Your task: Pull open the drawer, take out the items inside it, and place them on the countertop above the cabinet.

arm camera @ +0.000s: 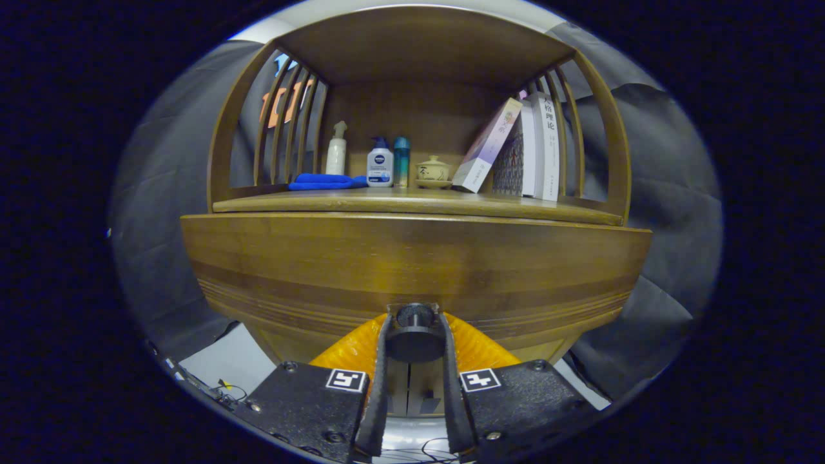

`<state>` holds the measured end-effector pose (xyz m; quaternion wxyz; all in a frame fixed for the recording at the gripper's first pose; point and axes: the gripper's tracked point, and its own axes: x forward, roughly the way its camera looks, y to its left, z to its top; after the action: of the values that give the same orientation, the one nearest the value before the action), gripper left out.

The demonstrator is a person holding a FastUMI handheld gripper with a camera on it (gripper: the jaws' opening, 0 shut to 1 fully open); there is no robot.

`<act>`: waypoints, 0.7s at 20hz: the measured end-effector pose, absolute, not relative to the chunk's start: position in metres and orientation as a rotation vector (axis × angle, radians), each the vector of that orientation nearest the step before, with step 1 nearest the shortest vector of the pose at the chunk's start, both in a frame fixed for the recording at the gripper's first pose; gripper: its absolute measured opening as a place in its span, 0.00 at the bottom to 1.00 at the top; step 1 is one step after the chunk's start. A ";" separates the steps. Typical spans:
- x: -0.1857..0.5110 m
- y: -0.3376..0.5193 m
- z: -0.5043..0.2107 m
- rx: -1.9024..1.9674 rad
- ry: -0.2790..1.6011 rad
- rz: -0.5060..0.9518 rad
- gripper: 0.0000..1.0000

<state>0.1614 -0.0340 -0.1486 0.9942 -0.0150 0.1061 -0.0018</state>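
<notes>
A wooden cabinet stands close ahead, and its drawer front (412, 264) is the wide brown panel under the countertop (412, 201). A dark round knob (414, 332) sticks out of the drawer front at its lower middle. My gripper (414, 328) is shut on this knob, one finger pressing on each side of it. The drawer's inside is hidden. From this angle I cannot tell whether the drawer has come out at all.
On the countertop stand a white spray bottle (336, 149), a white pump bottle (379, 164), a teal bottle (401, 161), a lidded ceramic jar (432, 170), a folded blue cloth (322, 182) and several books (525, 148). Wooden slats close both sides of the shelf. Cables lie on the floor below.
</notes>
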 end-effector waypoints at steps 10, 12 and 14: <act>0.112 -0.036 -0.154 -0.028 0.208 0.008 0.40; 0.101 -0.037 -0.155 -0.022 0.210 0.009 0.40; 0.091 -0.036 -0.156 -0.026 0.208 0.013 0.40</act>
<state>0.0906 -0.0362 -0.1560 0.9945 -0.0130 0.1040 0.0066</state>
